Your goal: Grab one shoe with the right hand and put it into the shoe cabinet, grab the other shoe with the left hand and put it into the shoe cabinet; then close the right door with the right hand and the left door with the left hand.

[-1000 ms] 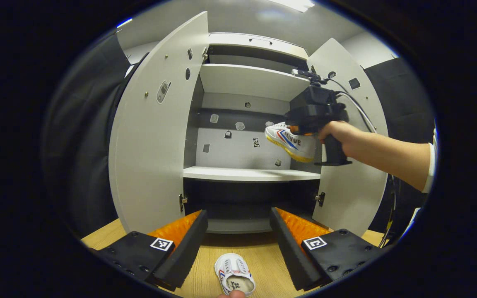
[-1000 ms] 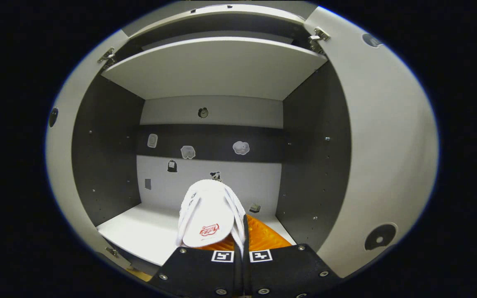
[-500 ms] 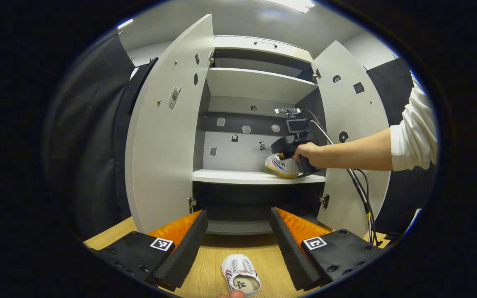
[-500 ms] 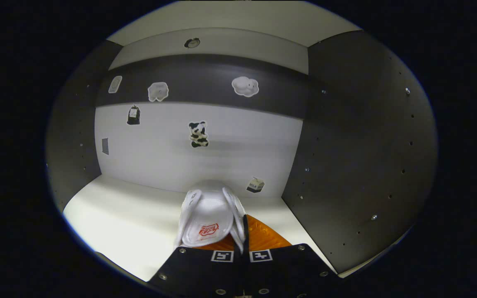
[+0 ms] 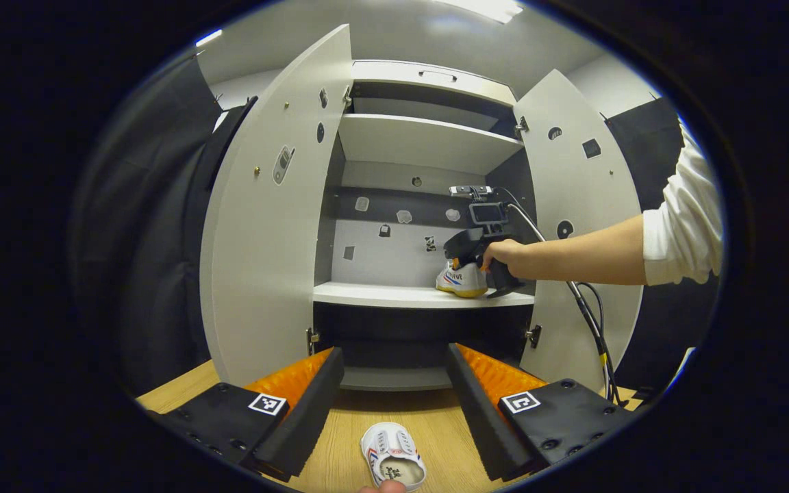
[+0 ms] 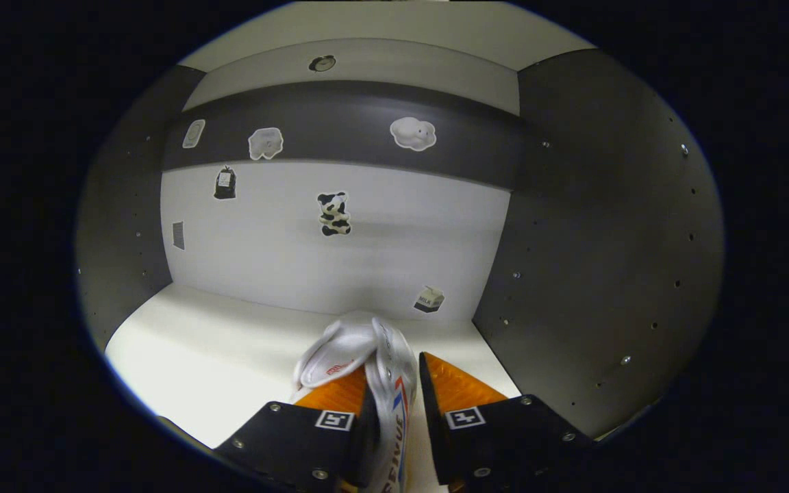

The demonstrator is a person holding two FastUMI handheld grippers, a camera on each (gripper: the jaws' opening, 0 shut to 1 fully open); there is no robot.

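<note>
Pale wood of the tabletop [image 5: 340,452] lies nearest us in the left gripper view, and on it, between the spread fingers of the left gripper [image 5: 394,404], sits the second shoe [image 5: 392,464], its long axis running away from us with the toe toward the cabinet [image 5: 278,219]; those jaws stand wide apart and touch nothing. Beyond them both cabinet doors hang open. We see the person's right arm reach in from the right, forearm level, white sleeve [image 5: 682,226] pushed up above it, the hand [image 5: 504,255] wrapped round the handle of the right gripper [image 5: 466,257] inside the middle compartment. The first shoe [image 5: 461,279] rests on the white shelf [image 5: 394,296] at its right end, close to the dark side wall. In the right gripper view the right gripper [image 6: 394,404] has its jaws parted a little around that shoe [image 6: 367,363]: the left finger [image 6: 340,400] lies against the shoe, while a gap shows beside the right one. The shoe leans onto its side, toe toward the back wall. Small stickers [image 6: 333,213] dot that wall.
</note>
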